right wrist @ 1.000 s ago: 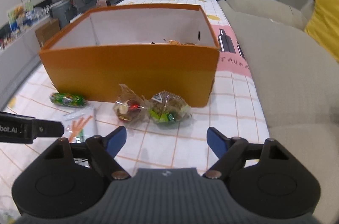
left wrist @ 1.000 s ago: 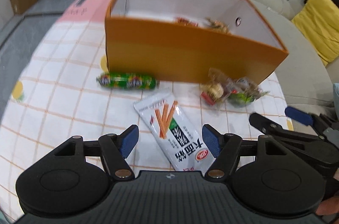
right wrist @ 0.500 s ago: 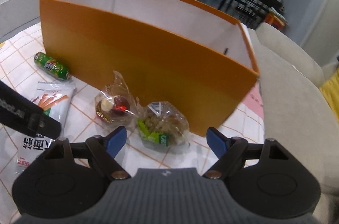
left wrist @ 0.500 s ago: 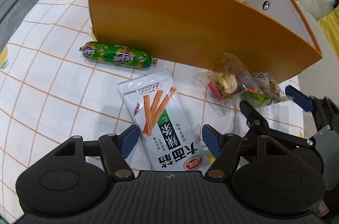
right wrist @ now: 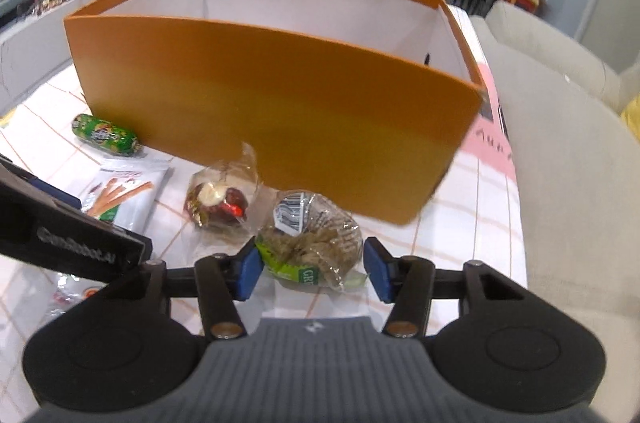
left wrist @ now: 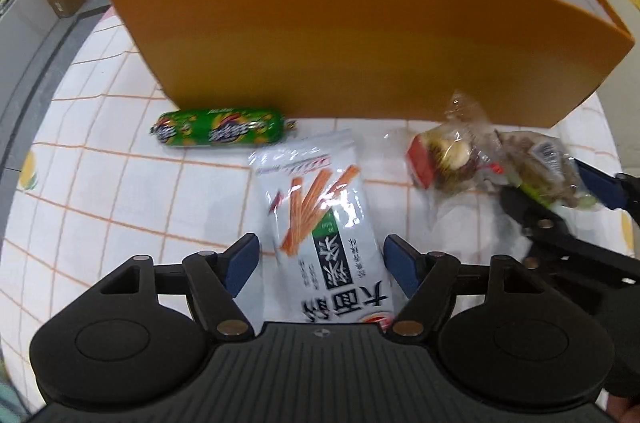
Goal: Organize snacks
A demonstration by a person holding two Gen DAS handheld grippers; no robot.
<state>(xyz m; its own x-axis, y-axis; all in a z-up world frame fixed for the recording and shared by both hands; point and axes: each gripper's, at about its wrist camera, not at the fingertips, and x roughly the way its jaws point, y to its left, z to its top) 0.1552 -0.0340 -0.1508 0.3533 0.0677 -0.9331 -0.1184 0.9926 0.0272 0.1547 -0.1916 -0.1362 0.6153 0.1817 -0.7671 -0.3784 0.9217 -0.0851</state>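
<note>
The left tool, jaws just widened, straddles the white packet untouched. The right tool, jaws closing, brackets the cake bag, box at twelve o'clock; contact unclear.

I see a matt orange cardboard box with smooth white inner walls. In front of the box lie a glossy plastic snack packet, a shiny green sausage wrapper and crinkly clear cellophane bags. The checked tablecloth under the box looks smooth.

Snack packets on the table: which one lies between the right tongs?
The clear packet with brown cakes and a green label; the other three packets lie further left.
</note>
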